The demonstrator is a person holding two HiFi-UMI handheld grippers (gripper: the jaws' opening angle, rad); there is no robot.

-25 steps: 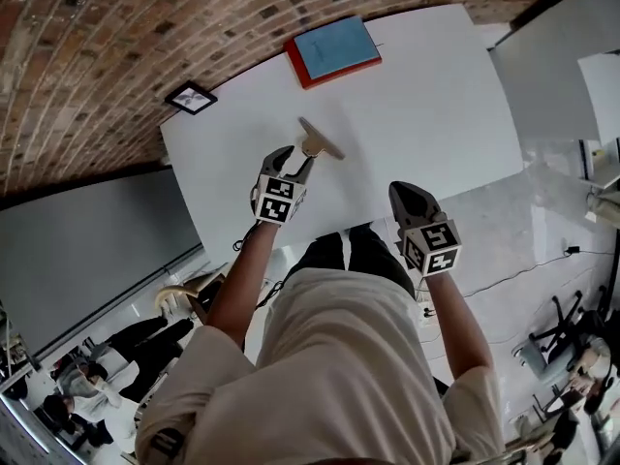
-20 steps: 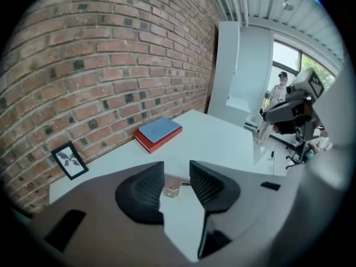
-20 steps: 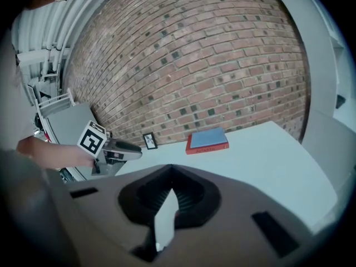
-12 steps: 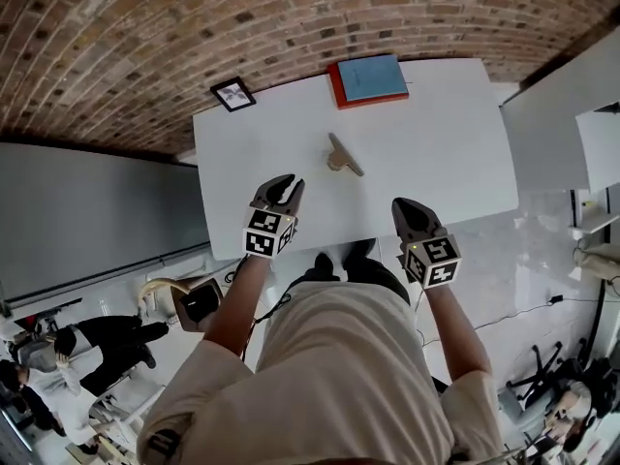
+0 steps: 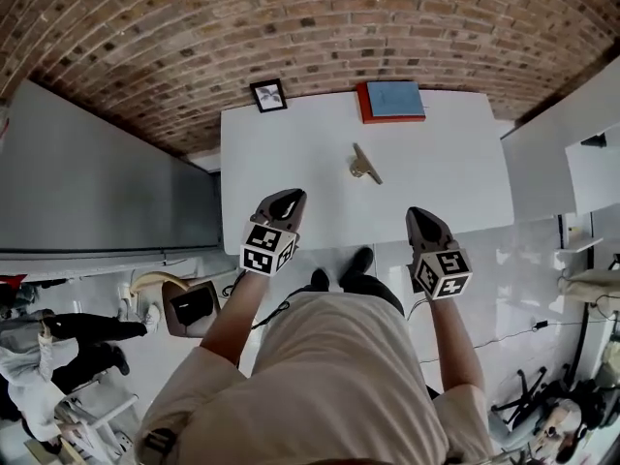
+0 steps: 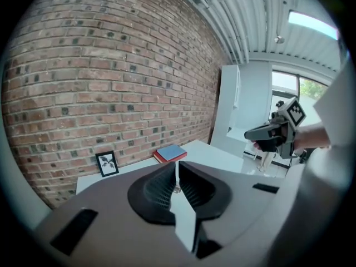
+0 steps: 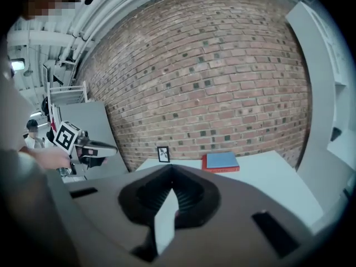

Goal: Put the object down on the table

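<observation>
In the head view, a white desk (image 5: 291, 163) is seen in front of a brick wall (image 5: 194, 27). The small tan object (image 5: 365, 164) is lying on the desk, near the middle, and nothing is touching it. A little picture frame (image 5: 268, 95) is stood at the far left corner. A red and blue book (image 5: 392, 100) is laid at the far edge, to the right of the frame. The left gripper (image 5: 282, 201) and the right gripper (image 5: 423, 219) are held over the near edge of the desk, well apart from the object.

In the left gripper view, the fingers (image 6: 158, 188) of the left gripper (image 6: 176, 168) are set only a thin slit apart, and nothing is held. The frame (image 6: 106, 163) and the book (image 6: 171, 153) are seen far off on the desk (image 6: 217, 154). The right gripper (image 6: 272, 133) is seen at the right.

In the right gripper view, the fingers (image 7: 189, 196) of the right gripper (image 7: 171, 170) are pressed together at the tips, and nothing is held. The frame (image 7: 163, 154) and the book (image 7: 221, 162) are seen far off on the desk (image 7: 267, 171). The left gripper (image 7: 83, 143) is seen at the left.
</observation>
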